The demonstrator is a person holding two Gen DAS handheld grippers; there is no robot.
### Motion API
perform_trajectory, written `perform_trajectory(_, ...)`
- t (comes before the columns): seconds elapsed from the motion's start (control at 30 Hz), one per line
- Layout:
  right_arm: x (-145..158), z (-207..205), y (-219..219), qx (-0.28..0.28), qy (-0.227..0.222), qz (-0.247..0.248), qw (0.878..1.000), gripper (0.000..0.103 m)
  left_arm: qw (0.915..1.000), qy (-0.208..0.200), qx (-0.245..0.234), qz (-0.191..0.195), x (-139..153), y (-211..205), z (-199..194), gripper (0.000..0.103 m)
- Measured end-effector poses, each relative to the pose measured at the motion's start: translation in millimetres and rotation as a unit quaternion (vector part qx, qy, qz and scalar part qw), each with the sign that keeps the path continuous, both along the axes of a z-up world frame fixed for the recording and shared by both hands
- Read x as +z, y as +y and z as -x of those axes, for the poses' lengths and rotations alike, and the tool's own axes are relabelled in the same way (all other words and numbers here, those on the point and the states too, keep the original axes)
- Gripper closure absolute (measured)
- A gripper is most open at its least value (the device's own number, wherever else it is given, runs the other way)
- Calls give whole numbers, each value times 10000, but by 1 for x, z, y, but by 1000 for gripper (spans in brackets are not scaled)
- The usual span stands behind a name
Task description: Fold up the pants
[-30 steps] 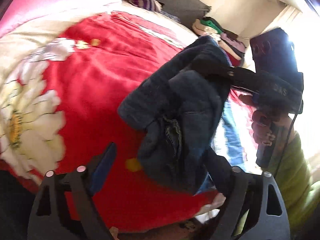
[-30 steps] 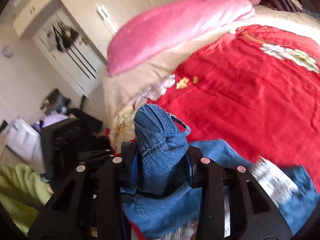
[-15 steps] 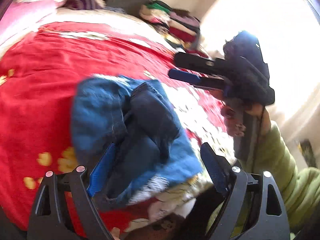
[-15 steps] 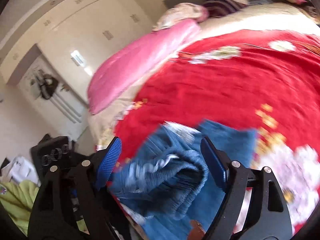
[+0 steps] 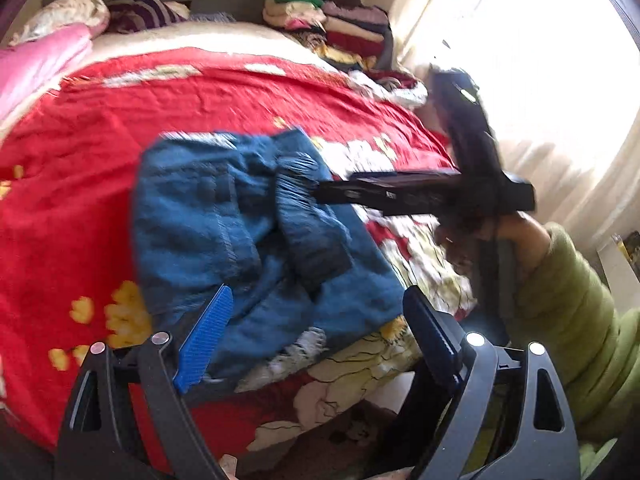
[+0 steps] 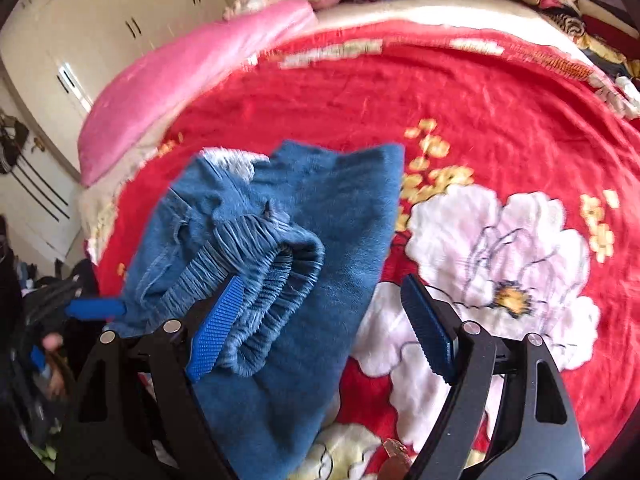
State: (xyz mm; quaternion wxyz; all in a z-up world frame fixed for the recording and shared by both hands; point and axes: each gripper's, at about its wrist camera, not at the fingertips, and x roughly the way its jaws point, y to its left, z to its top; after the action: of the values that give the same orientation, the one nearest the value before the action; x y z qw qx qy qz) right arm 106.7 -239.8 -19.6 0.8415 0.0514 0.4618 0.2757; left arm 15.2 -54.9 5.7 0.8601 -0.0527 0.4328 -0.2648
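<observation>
My left fingers (image 5: 316, 332) stand wide apart with nothing between them, hovering over the near end of the pants (image 5: 248, 232), and my right fingers (image 6: 324, 328) have just been opening: they too are apart now, one blue pad lying against the gathered waistband (image 6: 264, 256) without pinching it, the other out over bare blanket. The pants lie in a loose bundle near the foot edge of the bed (image 5: 100, 128), on the red flowered blanket (image 6: 460, 120), with one hem reaching close to that edge. I read the spread fingers as a release: the cloth rests under its own weight, so there is no reason to clamp anything until I choose the next corner. The bundle looks only roughly doubled. The waistband is humped up on top in a rumpled roll instead of lying flat, and the layers beneath do not line up, so I judge the fold unfinished. From my left side I see the right gripper reaching across the waistband end, which suits taking that end again. Flattening that hump seems the next need, and the thick cloth will likely spring back unless pressed. The pink quilt (image 6: 192, 64) and the pile of folded clothes (image 5: 332, 20) at the far corner lie well apart from the work.
</observation>
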Motion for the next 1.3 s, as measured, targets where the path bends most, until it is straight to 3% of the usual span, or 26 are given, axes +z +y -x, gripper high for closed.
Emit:
perform_trajectory(0.03, 6, 6, -5, -22, -95, -111, 9999, 28, 9999, -68, 84, -31, 4, 6, 0, 16)
perform_trajectory(0.1, 19, 20, -13, -32, -302, -244, 9992, 25, 9991, -204, 311, -219, 11, 20, -4, 4)
perform_trajectory(0.17, 28, 36, -16, 55, -519, -280, 9982, 23, 9974, -271, 557, -369, 15, 31, -9, 5)
perform_trajectory(0.3, 47, 72, 2, 627, -986, -178, 9930, 23, 9943, -250, 963, -378, 22, 58, -30, 5)
perform_trajectory(0.43, 57, 112, 39, 1507, -1431, 159, 9780, 23, 9931, -86, 1108, -374, 18, 70, -55, 6)
perform_trajectory(0.5, 56, 128, 59, 1966, -1566, 339, 9673, 23, 9936, 42, 1086, -314, 16, 70, -66, 13)
perform_trajectory(0.53, 54, 135, 67, 2141, -1615, 449, 9623, 24, 9945, 59, 1013, -263, 16, 67, -69, 35)
perform_trajectory(0.57, 50, 140, 78, 2323, -1684, 642, 9558, 33, 9954, 63, 925, -250, 15, 61, -71, 49)
perform_trajectory(0.6, 48, 144, 82, 2439, -1734, 765, 9511, 38, 9967, 88, 755, -291, 13, 53, -77, 51)
perform_trajectory(0.67, 42, 144, 94, 2604, -1794, 964, 9438, 49, 9976, 192, 547, -366, 6, 43, -82, 72)
perform_trajectory(0.7, 40, 142, 98, 2670, -1791, 1025, 9413, 52, 9976, 319, 470, -390, 0, 38, -87, 75)
perform_trajectory(0.77, 38, 139, 106, 2762, -1889, 1166, 9351, 60, 9972, 431, 414, -449, -10, 32, -92, 75)
perform_trajectory(0.93, 28, 138, 131, 3162, -2351, 1826, 9008, 60, 9963, 578, 425, -465, -24, 29, -101, 75)
perform_trajectory(1.0, 19, 135, 139, 3196, -2375, 2059, 8939, 66, 9962, 591, 431, -468, -25, 29, -102, 73)
perform_trajectory(1.03, 14, 133, 140, 3233, -2359, 2131, 8913, 79, 9962, 598, 434, -469, -26, 29, -102, 73)
perform_trajectory(1.07, 11, 129, 141, 3305, -2266, 2032, 8934, 102, 9961, 606, 439, -471, -27, 29, -103, 73)
perform_trajectory(1.13, 12, 123, 135, 3380, -1898, 1654, 9068, 101, 9959, 649, 447, -437, -29, 30, -104, 73)
perform_trajectory(1.23, 21, 144, 117, 3620, -1968, 1511, 8985, 102, 9961, 662, 424, -388, -30, 31, -104, 73)
perform_trajectory(1.3, 14, 154, 110, 3663, -2057, 1866, 8881, 102, 9963, 655, 420, -363, -31, 30, -105, 73)
